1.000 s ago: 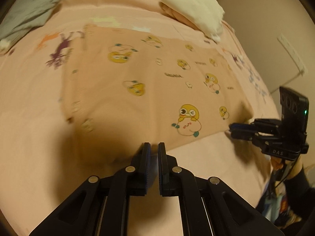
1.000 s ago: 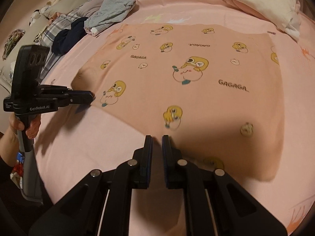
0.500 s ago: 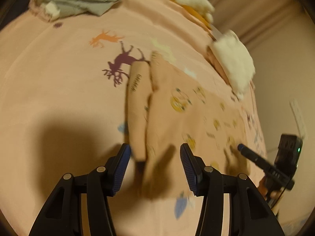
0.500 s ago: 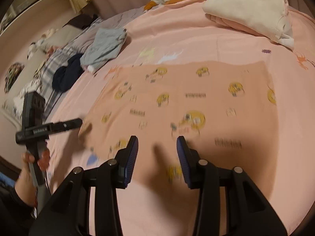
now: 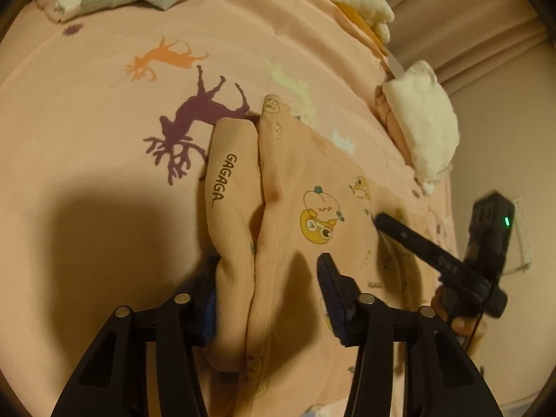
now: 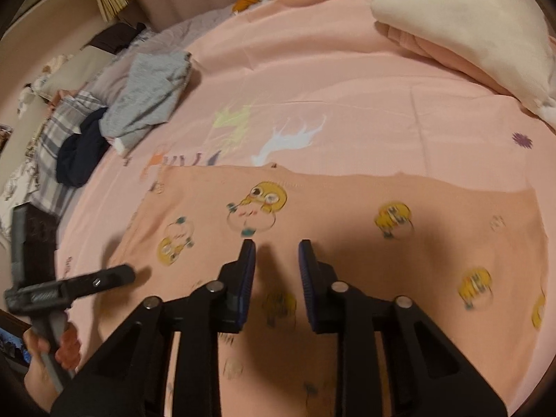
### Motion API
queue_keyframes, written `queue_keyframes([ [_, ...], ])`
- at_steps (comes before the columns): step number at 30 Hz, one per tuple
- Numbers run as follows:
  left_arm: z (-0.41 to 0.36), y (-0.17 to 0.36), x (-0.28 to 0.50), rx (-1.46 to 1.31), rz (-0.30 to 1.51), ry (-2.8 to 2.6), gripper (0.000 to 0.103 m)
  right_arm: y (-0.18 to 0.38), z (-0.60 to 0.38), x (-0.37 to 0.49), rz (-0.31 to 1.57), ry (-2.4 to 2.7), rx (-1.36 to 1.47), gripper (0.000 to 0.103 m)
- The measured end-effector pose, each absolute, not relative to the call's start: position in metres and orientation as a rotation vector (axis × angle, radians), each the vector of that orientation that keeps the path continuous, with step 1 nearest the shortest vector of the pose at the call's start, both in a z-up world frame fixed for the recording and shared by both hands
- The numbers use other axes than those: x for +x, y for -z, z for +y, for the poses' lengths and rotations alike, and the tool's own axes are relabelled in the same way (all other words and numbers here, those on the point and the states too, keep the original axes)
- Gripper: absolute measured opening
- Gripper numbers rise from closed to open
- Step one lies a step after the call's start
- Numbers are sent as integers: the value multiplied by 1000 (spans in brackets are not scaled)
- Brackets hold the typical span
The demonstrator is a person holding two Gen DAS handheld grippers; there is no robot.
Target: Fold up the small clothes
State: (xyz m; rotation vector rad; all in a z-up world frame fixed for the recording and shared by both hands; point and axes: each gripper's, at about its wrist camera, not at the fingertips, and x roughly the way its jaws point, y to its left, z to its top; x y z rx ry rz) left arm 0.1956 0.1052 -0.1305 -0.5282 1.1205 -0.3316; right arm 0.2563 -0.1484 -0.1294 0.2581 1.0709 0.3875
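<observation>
A pink deer-printed bedsheet (image 5: 87, 121) fills the left wrist view; the peach cartoon-print garment (image 5: 295, 187) runs down frame centre, a bunched fold between the left gripper (image 5: 267, 288), whose jaws have just narrowed slightly, right pad clear. In the right wrist view the garment (image 6: 347, 215) lies flat mid-frame; the right gripper (image 6: 277, 264) hovers above, jaws just narrowed, nothing between.

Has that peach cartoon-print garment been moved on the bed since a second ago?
Yes. The peach cartoon-print garment lay flat before; now its left edge is bunched into a raised fold beside the purple deer print, between the left claw's jaws.
</observation>
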Motion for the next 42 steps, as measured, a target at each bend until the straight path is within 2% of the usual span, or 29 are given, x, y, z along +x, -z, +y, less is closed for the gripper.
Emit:
queue_keyframes([
  [2, 102, 131, 197, -475, 1133, 308, 25, 140, -144, 266, 1101, -356, 247, 13],
  [7, 99, 130, 197, -428, 1144, 288, 22, 137, -144, 270, 1118, -339, 233, 11],
  [9, 100, 129, 195, -414, 1142, 286, 22, 130, -145, 261, 1106, -351, 224, 15],
  [24, 89, 120, 192, -307, 1135, 238, 21, 111, -130, 166, 1115, -487, 128, 15],
  [31, 81, 107, 190, -294, 1122, 209, 11, 130, -111, 129, 1144, -533, 90, 17],
  [36, 62, 80, 188, -261, 1075, 228, 10, 118, -132, 137, 1124, -563, 256, 16],
  [42, 4, 51, 190, -151, 1043, 310, 9, 115, -189, 154, 1030, -518, 589, 17],
])
